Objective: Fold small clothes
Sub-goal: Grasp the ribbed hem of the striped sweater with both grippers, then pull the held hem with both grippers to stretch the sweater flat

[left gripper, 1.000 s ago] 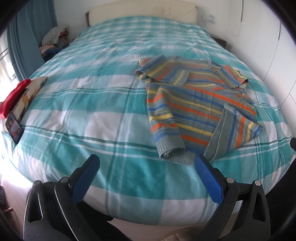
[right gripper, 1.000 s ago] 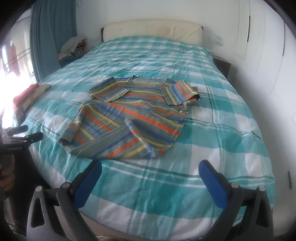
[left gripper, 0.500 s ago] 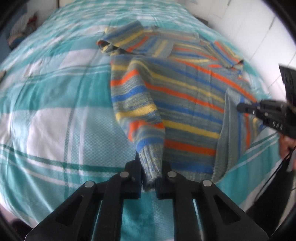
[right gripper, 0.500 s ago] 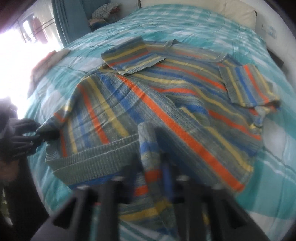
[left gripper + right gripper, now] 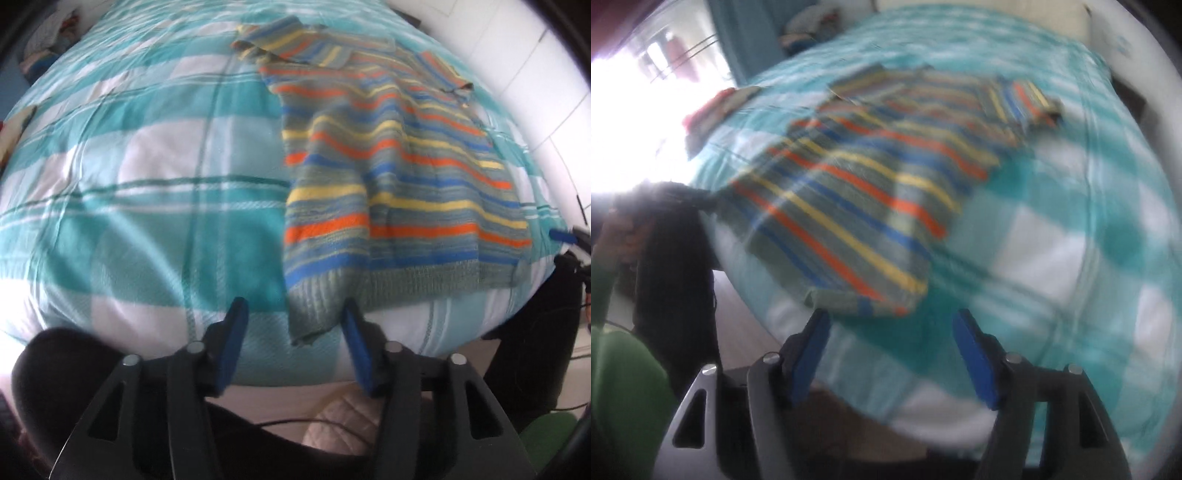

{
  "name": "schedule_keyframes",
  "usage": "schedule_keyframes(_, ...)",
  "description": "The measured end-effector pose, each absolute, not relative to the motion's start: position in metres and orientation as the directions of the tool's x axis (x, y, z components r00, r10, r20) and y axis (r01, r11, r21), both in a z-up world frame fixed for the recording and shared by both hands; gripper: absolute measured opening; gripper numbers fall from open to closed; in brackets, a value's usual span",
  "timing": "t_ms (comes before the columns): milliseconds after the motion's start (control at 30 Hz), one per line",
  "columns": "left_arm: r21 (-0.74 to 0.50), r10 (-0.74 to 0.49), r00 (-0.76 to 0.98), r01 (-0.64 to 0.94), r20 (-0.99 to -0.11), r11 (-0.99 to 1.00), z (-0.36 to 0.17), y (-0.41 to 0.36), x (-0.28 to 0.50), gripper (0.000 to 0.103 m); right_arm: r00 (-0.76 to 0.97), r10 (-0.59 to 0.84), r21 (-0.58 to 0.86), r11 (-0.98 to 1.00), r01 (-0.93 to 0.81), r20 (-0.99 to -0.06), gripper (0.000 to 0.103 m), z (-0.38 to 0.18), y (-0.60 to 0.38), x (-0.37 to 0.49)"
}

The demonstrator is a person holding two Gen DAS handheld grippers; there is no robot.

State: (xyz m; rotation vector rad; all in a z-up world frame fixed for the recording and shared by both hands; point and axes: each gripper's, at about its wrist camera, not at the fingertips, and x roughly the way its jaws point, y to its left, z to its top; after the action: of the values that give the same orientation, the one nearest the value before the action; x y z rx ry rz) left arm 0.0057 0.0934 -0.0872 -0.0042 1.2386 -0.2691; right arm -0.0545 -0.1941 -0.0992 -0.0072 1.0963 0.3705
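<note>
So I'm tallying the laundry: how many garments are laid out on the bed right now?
1: a striped sweater spread flat on the checked bedspread, hem at the near edge. A blurred reddish pile at the bed's side may hold more.

Teal-and-white checked bedspread [image 5: 147, 229] lay bare left of striped knitted sweater [image 5: 399, 184]; red-topped pile [image 5: 716, 107] sat well apart at edge.

A home bedroom: a bed [image 5: 147, 206] under teal plaid bedding, curtain [image 5: 738, 37] beside it.
</note>
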Motion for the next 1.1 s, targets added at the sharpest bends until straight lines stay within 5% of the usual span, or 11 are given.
schedule_keyframes(167,-0.217,-0.248,0.381,0.122,-0.891,0.968,-0.081,0.111,0.012,0.079,0.406,0.514,0.518,0.848,-0.11,-0.755,0.069,-0.124,-0.222,-0.06)
schedule_keyframes(333,-0.185,-0.205,0.368,0.089,-0.907,0.979,-0.099,0.106,0.027,0.079,0.341,0.542,0.566,0.824,-0.035,-0.768,0.066,-0.167,-0.193,-0.041)
schedule_keyframes(400,-0.184,-0.209,0.371,0.1,-0.905,0.978,-0.095,0.105,0.025,0.079,0.32,0.572,0.577,0.812,-0.091,-0.755,0.016,-0.163,-0.176,-0.038)
schedule_keyframes(433,-0.191,-0.215,0.374,0.101,-0.902,0.976,-0.093,0.107,0.024,0.079,0.327,0.572,0.573,0.813,-0.105,-0.752,0.006,-0.156,-0.175,-0.04)
schedule_keyframes(667,-0.241,-0.252,0.388,0.077,-0.887,0.967,-0.095,0.118,0.025,0.081,0.454,0.299,0.356,0.933,0.043,-0.839,0.006,-0.118,-0.234,-0.051)
schedule_keyframes(833,-0.248,-0.286,0.341,0.151,-0.896,0.957,-0.104,0.089,0.025,0.079,0.44,0.29,0.342,0.939,0.042,-0.85,0.006,-0.133,-0.208,-0.034)
schedule_keyframes(933,-0.188,-0.24,0.32,0.185,-0.917,0.965,-0.111,0.072,0.02,0.058,0.447,0.29,0.343,0.938,0.041,-0.846,0.006,-0.133,-0.209,-0.031)
schedule_keyframes(967,-0.179,-0.23,0.319,0.181,-0.919,0.967,-0.114,0.068,0.02,0.023,0.448,0.294,0.349,0.936,0.043,-0.844,0.006,-0.132,-0.211,-0.031)
schedule_keyframes(1000,-0.205,-0.252,0.303,0.179,-0.919,0.962,-0.117,0.067,0.021,0.004,0.45,0.299,0.356,0.933,0.045,-0.841,0.006,-0.133,-0.214,-0.033)
schedule_keyframes(1100,-0.21,-0.261,0.312,0.187,-0.914,0.96,-0.107,0.071,0.019,0.003,0.46,0.329,0.381,0.924,0.022,-0.824,0.006,-0.126,-0.227,-0.044)
